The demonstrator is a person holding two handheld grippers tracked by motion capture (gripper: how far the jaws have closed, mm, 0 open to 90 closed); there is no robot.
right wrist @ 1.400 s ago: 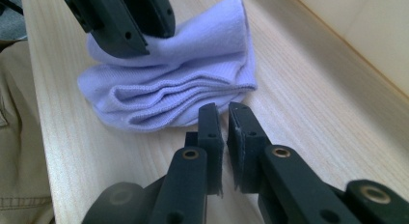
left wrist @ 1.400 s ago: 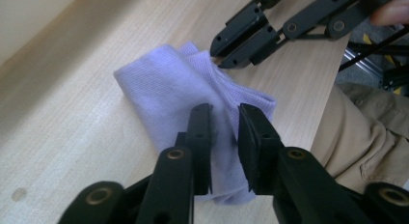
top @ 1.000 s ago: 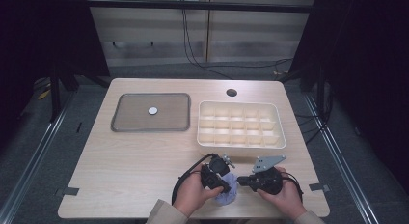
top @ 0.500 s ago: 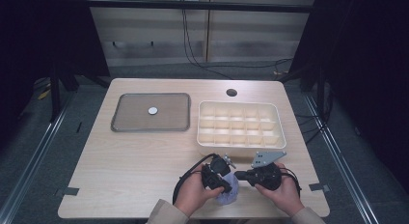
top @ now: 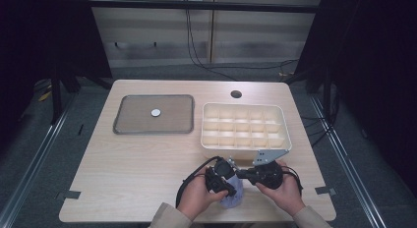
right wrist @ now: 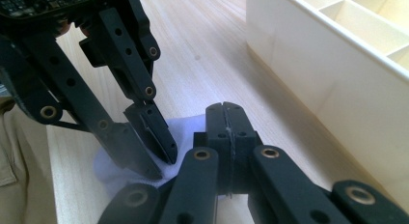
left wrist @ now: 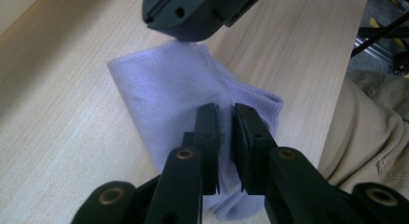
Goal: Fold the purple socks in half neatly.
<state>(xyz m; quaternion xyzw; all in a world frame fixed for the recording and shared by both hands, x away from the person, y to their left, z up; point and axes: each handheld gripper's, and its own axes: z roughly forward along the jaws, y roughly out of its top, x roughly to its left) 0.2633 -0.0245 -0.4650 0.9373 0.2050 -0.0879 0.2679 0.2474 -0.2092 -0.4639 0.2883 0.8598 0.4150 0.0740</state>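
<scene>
Lilac ribbed sock (left wrist: 178, 93), crumpled on table (top: 128, 164)

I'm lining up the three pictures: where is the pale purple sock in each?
High view: sock at the near table edge, between both hands.
Left gripper view: sock at centre.
Right gripper view: sock at lower left.
Shared landmark: left gripper, clamped on the sock.

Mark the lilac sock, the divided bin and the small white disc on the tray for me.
Lilac sock (left wrist: 164, 89): left gripper view, on the flat knit body.
Divided bin (top: 246, 148): high view, on its near outer wall.
Small white disc (top: 156, 112): high view, on the disc's top face.
</scene>
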